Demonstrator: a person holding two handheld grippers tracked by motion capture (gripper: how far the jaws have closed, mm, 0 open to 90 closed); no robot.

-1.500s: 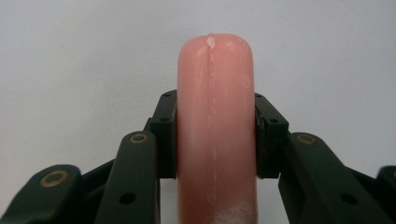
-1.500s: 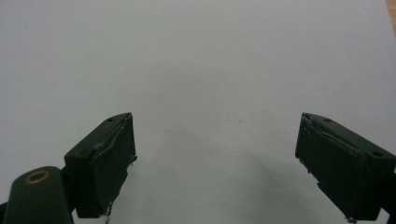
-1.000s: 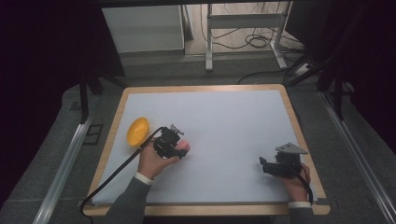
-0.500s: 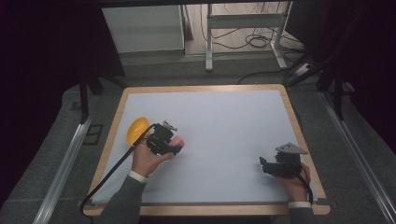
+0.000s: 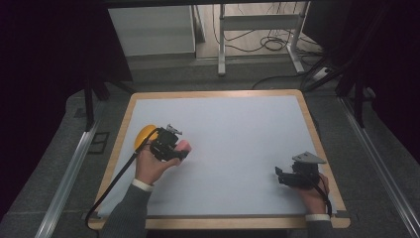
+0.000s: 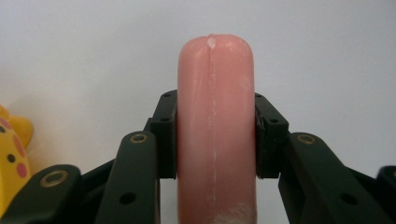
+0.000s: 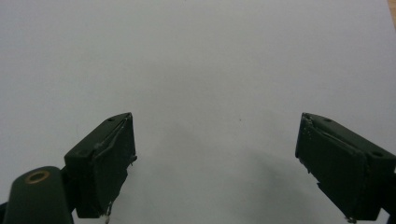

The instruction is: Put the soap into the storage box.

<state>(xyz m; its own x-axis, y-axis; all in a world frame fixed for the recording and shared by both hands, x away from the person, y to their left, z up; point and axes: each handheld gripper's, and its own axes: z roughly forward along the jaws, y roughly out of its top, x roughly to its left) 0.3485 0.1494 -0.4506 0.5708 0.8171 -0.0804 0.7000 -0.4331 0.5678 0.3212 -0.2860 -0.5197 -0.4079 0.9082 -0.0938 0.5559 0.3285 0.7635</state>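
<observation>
At left of centre in the high view, the left gripper (image 5: 174, 148) pinched a smooth pink rounded cylinder (image 6: 215, 130) — it risked slipping onto the white table (image 5: 237, 129) — while the right gripper (image 7: 224, 163), lower right, gaped empty.

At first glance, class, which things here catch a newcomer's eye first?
The pink rounded object, clamped between the left gripper's jaws at the white table's left side. Just behind it lies a yellow toy near the left edge. The right gripper rests open at the table's right.
</observation>
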